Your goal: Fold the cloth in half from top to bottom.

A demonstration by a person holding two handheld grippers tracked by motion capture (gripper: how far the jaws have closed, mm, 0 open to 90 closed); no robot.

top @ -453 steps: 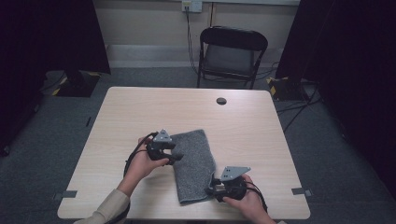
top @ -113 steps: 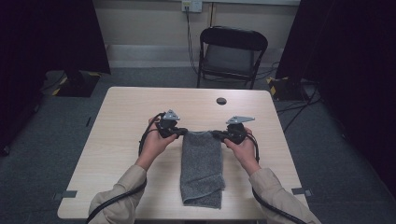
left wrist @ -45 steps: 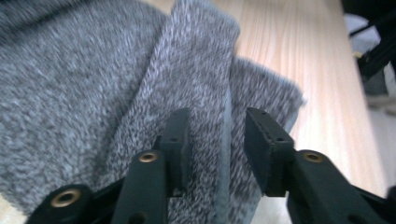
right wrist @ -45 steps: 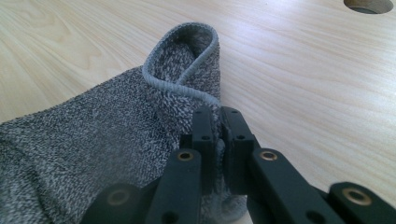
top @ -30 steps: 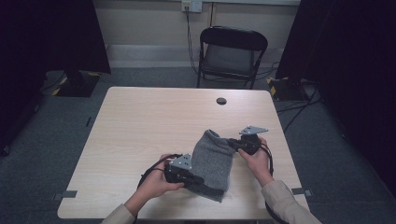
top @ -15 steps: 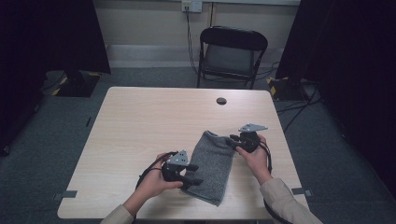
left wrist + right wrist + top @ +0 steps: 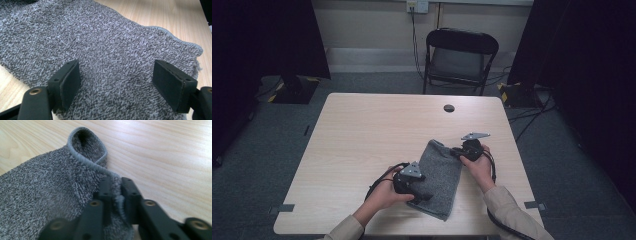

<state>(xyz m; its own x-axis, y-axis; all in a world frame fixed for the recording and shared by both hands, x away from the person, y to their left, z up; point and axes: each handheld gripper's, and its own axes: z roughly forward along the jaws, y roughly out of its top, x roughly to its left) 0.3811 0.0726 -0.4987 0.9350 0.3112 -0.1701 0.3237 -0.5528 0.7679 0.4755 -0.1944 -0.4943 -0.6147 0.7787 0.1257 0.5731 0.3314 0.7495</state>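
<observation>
Since half a second ago my left claw (image 7: 424, 196) is letting go and backing off the near end of the towel (image 7: 439, 177); the cloth is lying flatter than a second ago, when I was still carrying that end over. In the left gripper view its jaws are standing wide apart over the grey knit with nothing between them. My right claw (image 7: 455, 152) is staying clamped on the towel's hemmed edge (image 7: 119, 200); in the right gripper view the jaws are pinching a ridge of hem, and a small loop of the border (image 7: 86, 146) is curling up just beyond them at about 11 o'clock.

Working outward, the towel is lying on the table (image 7: 362, 135) as a narrow strip, running from 12 o'clock at my right hand (image 7: 476, 165) down to 6 o'clock near the front edge, right of centre. A small dark disc (image 7: 449, 108) is sitting well apart at the far side, and a folding chair (image 7: 459, 57) beyond.

I am judging this a folding job: the lengthwise fold looks done, the cross fold seems only partly settled. That curled corner still needs flattening.
</observation>
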